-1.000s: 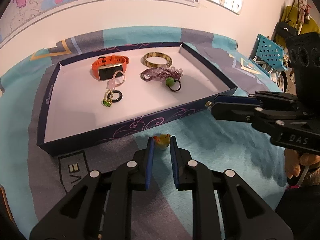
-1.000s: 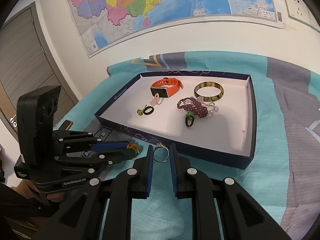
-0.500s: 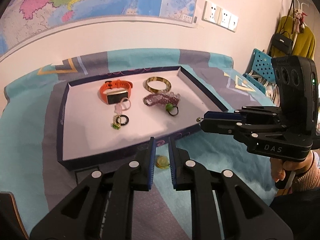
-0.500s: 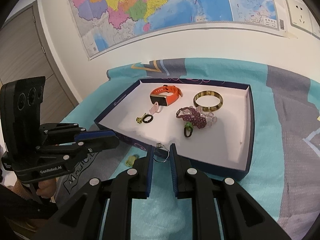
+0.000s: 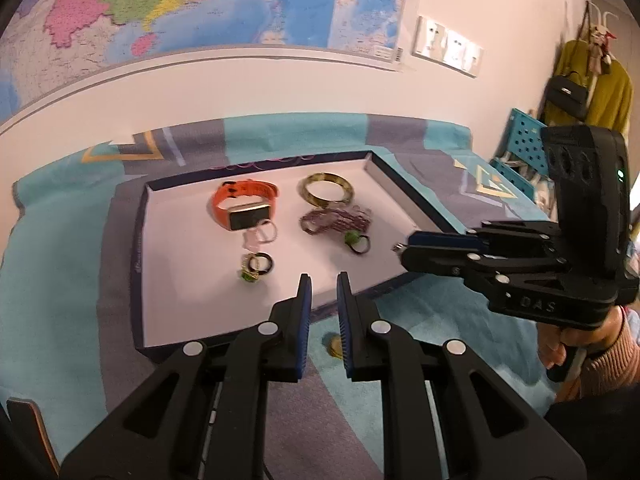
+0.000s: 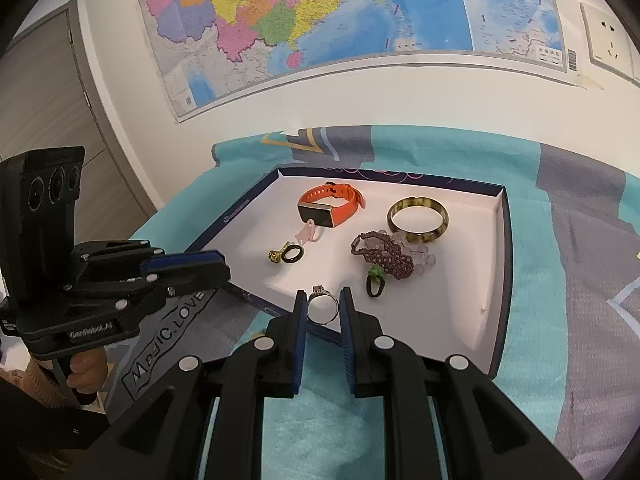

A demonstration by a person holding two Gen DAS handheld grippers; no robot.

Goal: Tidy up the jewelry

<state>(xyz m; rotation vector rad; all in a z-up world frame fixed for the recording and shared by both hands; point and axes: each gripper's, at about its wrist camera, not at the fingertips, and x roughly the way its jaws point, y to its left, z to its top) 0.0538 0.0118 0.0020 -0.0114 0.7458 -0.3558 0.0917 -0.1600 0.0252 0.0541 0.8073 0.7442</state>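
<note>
A dark blue tray (image 5: 138,264) (image 6: 502,280) with a white floor holds an orange watch band (image 5: 244,204) (image 6: 328,206), a bangle (image 5: 326,189) (image 6: 417,219), a purple beaded bracelet (image 5: 336,220) (image 6: 384,254) and several rings. My right gripper (image 6: 322,300) (image 5: 400,247) is shut on a silver ring (image 6: 322,309) above the tray's near rim. My left gripper (image 5: 322,280) (image 6: 222,264) hovers shut and empty in front of the tray. Below it a small gold ring (image 5: 334,348) lies on the cloth, half hidden by a finger.
A teal and grey cloth (image 6: 580,264) covers the table. A wall with a map (image 6: 320,12) runs right behind it. A blue perforated rack (image 5: 524,148) and hanging bags stand at the right. A hand (image 5: 560,344) grips the right tool's handle.
My left gripper has risen away from the small gold ring, which stays on the cloth below. The right gripper keeps hold of the silver ring and has hardly moved.
</note>
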